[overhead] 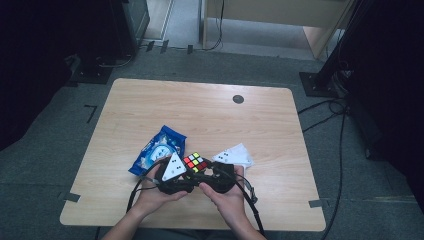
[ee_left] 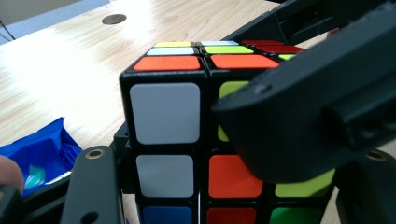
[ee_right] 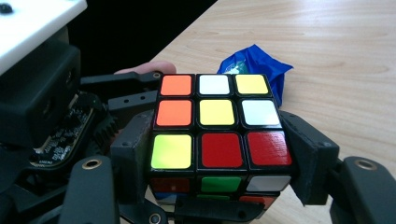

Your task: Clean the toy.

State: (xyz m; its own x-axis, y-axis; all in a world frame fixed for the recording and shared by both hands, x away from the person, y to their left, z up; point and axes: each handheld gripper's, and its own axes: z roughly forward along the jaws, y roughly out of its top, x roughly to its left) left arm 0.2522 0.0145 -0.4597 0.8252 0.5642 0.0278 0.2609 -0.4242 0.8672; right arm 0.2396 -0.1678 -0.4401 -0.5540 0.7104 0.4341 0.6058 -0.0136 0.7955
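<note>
Puzzle cube sits near the 6 o'clock edge of the bench, held between both tools. Right gripper has its jaws clenched on the cube's two opposite sides, the orange, white and yellow top row facing its camera. Left gripper also grasps the cube (its own jaws press against the lower layers, the other gripper's jaw crossing the green squares). Blue packet lies just beside the cube at 9 o'clock; white plate at 3 o'clock.
</note>
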